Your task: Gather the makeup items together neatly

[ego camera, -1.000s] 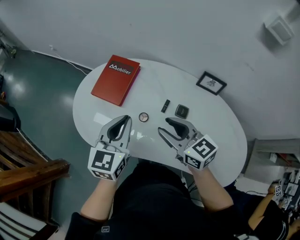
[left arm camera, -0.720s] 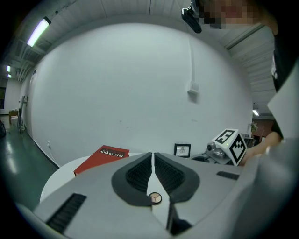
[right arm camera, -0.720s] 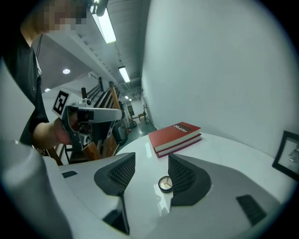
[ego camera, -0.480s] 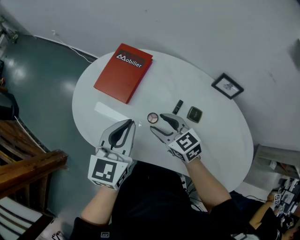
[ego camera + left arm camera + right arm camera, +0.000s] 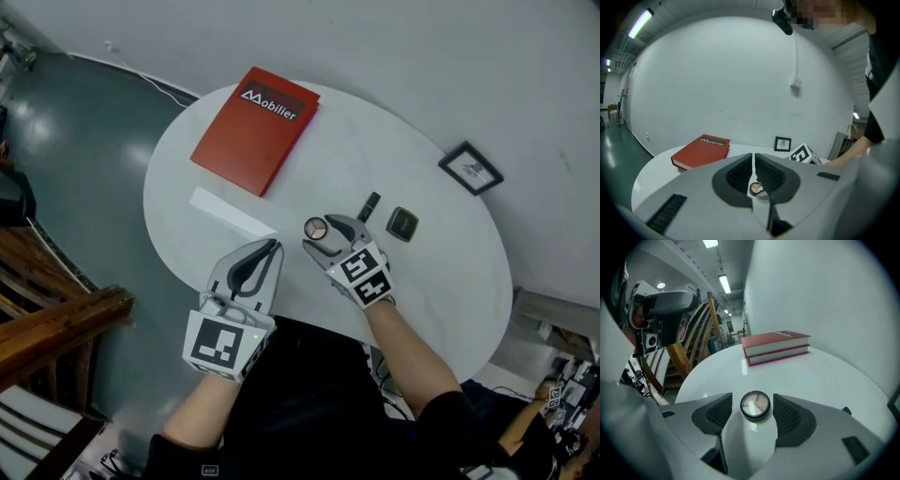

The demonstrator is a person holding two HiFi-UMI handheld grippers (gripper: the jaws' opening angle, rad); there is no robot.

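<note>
The gathering has hardly begun, by the look of it. The round compact (image 5: 755,405) lies flat on the white bench (image 5: 422,281), on the person's side of the red book (image 5: 255,128), apart from the black tube (image 5: 369,205) and the square compact (image 5: 404,224), which sit side by side farther from the book. The right gripper (image 5: 326,236) has the round compact between its fingers, which are spreading wide and do not press on it. The left gripper (image 5: 753,157) hovers near the bench edge below the book, fingers pressed together on nothing. What seems left is to grip the round compact and set it beside the other two. The bench beyond the book is mostly bare, so that path looks free. A picture frame (image 5: 471,168) stands near the far rim, and the near rim runs close under both grippers.
</note>
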